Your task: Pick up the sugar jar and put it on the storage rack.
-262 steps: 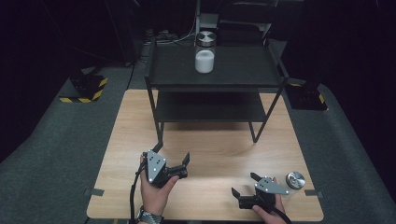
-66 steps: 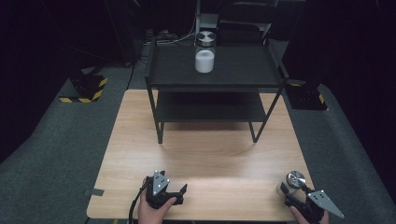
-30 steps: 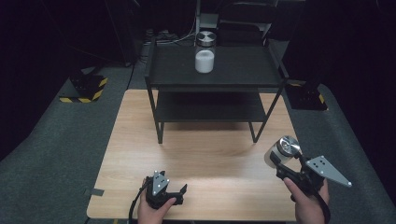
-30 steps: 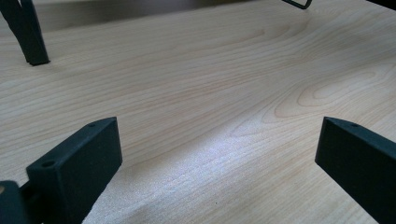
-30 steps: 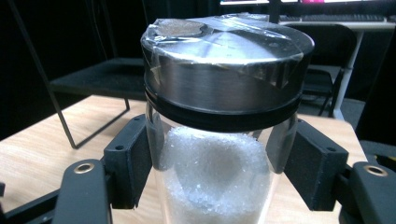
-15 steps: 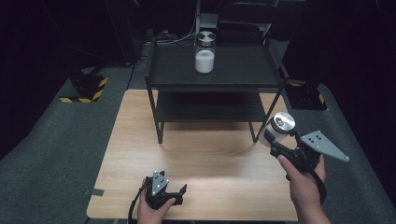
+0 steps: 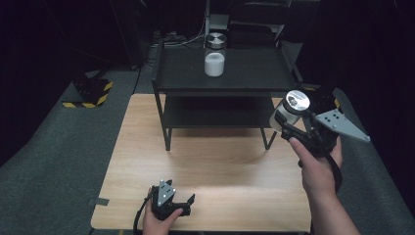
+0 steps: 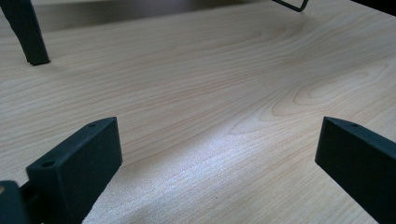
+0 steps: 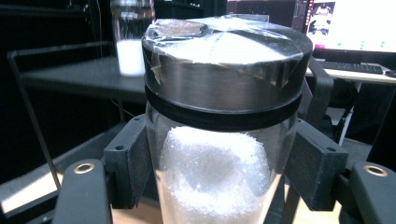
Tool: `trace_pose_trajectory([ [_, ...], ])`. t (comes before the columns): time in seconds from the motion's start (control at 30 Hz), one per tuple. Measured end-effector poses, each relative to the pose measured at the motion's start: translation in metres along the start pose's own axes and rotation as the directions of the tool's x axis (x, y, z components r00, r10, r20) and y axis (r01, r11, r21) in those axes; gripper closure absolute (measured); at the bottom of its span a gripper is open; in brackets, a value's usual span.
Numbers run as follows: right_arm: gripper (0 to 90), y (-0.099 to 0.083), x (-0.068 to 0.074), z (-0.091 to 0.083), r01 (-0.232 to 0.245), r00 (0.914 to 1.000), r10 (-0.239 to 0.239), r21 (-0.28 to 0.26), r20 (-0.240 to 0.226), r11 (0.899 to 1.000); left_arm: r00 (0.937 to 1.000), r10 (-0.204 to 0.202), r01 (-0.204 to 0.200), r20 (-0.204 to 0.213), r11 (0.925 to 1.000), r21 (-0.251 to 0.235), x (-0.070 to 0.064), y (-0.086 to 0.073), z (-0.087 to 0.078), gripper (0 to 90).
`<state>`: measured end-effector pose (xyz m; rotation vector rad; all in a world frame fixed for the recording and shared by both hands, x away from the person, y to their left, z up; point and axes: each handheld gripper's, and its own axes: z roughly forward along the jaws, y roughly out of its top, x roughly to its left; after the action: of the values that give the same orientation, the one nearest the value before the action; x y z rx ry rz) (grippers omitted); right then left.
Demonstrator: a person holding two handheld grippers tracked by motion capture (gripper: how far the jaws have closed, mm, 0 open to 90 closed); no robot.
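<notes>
High view: right gripper (image 7: 289,123) at frame right clamped jar (image 7: 288,110) (metal lid, white granules) beside shelf (image 7: 225,73). Left gripper (image 7: 177,205) bottom centre on table (image 7: 205,161), jaws spread, empty.

A second jar (image 7: 215,55) stands on a black shelf rack (image 7: 186,73) at the wooden table's (image 7: 147,147) far end.

Two jars of white grains, one (image 7: 214,56) far on the shelf (image 7: 181,68) and one (image 7: 289,108) at right, two grippers, left (image 7: 182,206) and right (image 7: 288,123), one table (image 7: 147,147).
</notes>
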<state>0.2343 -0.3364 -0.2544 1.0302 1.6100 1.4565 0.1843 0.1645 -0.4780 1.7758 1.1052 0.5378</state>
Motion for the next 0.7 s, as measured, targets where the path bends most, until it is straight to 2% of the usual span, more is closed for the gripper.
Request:
trace_pose_trajectory([
  [0.43, 30.9, 0.032, 0.008, 0.028, 0.027, 0.9992, -0.027, -0.017, 0.031, 0.999, 0.9999, -0.015, 0.015, 0.006, 0.9999, 0.0, 0.003, 0.0, -0.001, 0.7],
  [0.7, 30.9, 0.049, 0.007, 0.046, 0.029, 0.9983, -0.028, -0.024, 0.051, 0.999, 0.9997, -0.024, 0.024, 0.01, 0.9997, -0.003, 0.005, -0.001, -0.001, 0.7],
])
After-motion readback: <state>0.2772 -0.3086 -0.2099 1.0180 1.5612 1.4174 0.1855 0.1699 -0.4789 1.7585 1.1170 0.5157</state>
